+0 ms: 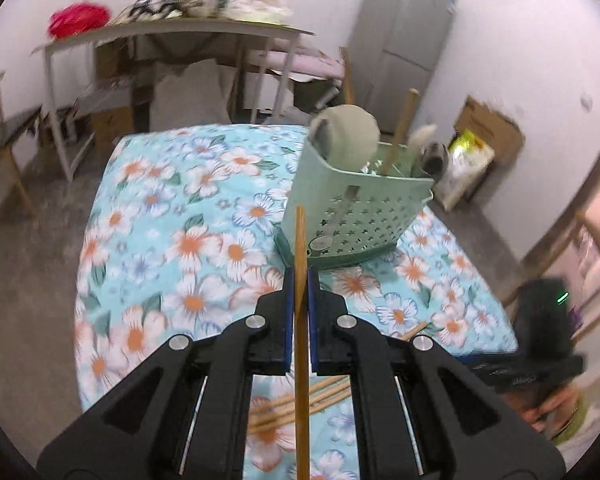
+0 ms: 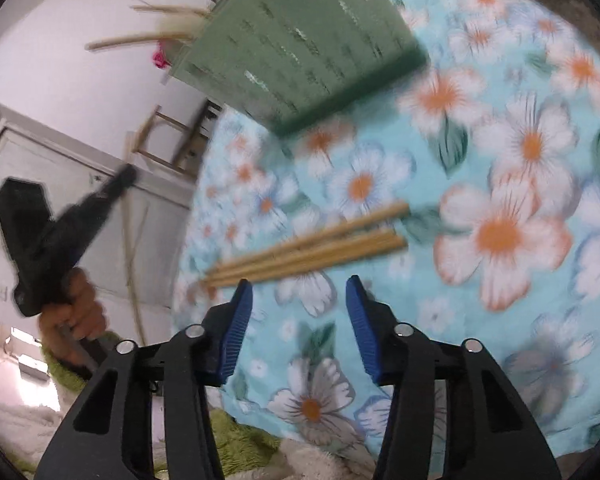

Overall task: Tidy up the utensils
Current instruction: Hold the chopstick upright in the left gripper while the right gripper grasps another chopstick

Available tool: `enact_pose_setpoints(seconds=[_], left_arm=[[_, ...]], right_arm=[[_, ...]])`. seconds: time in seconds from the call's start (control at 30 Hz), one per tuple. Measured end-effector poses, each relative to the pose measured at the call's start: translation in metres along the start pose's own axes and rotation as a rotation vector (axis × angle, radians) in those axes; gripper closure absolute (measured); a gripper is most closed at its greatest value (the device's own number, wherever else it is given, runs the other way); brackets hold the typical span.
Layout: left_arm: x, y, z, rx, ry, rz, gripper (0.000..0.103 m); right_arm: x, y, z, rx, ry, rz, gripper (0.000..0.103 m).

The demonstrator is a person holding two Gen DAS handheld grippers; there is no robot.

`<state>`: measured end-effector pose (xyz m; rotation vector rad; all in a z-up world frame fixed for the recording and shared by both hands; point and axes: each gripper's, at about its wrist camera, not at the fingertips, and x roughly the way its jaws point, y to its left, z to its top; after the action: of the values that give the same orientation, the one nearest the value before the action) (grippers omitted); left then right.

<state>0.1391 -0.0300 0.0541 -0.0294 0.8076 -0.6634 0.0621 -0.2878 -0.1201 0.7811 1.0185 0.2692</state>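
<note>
My left gripper (image 1: pixel 300 276) is shut on a wooden chopstick (image 1: pixel 300 240) held upright above the flowered table. A green perforated utensil basket (image 1: pixel 352 208) stands just beyond it, holding a grey ladle (image 1: pixel 352 132) and a wooden stick (image 1: pixel 400 132). Several loose chopsticks (image 1: pixel 300 404) lie on the cloth under the left gripper. My right gripper (image 2: pixel 300 288) is open and empty, just short of the same chopstick pile (image 2: pixel 312 246). The basket (image 2: pixel 300 52) is blurred at the top of the right wrist view. The left gripper (image 2: pixel 52 236) shows there at the left, in a hand.
The table carries a blue flowered cloth (image 1: pixel 160 220). Behind it stand a cluttered grey table (image 1: pixel 172 32), a grey cabinet (image 1: pixel 404 48), a cardboard box (image 1: pixel 488 128) and wooden stools (image 1: pixel 0 152). A green rug (image 2: pixel 236 436) lies by the table's near edge.
</note>
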Motion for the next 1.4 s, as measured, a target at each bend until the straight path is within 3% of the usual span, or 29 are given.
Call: enact_pose_setpoints(seconds=[0.17, 0.3, 0.53, 1.1, 1.4], left_arm=[[0.005, 0.007, -0.015, -0.090, -0.003, -0.034, 0.098], [0.008, 0.013, -0.022, -0.131, 0.002, -0.046, 0.098], [0.014, 0.016, -0.029, -0.164, 0.016, -0.063, 0.098], [0.015, 0.014, -0.030, -0.178, 0.024, -0.077, 0.098], [0.015, 0.013, -0.028, -0.179, 0.022, -0.083, 0.098]], right_arm=[[0.007, -0.023, 0.011, 0.144, -0.029, 0.016, 0.070], [0.009, -0.031, 0.019, 0.186, -0.061, 0.007, 0.082], [0.013, -0.033, 0.032, 0.206, -0.092, 0.008, 0.085], [-0.051, 0.001, 0.052, 0.005, -0.284, -0.096, 0.088], [-0.074, 0.025, 0.055, -0.107, -0.360, -0.044, 0.092]])
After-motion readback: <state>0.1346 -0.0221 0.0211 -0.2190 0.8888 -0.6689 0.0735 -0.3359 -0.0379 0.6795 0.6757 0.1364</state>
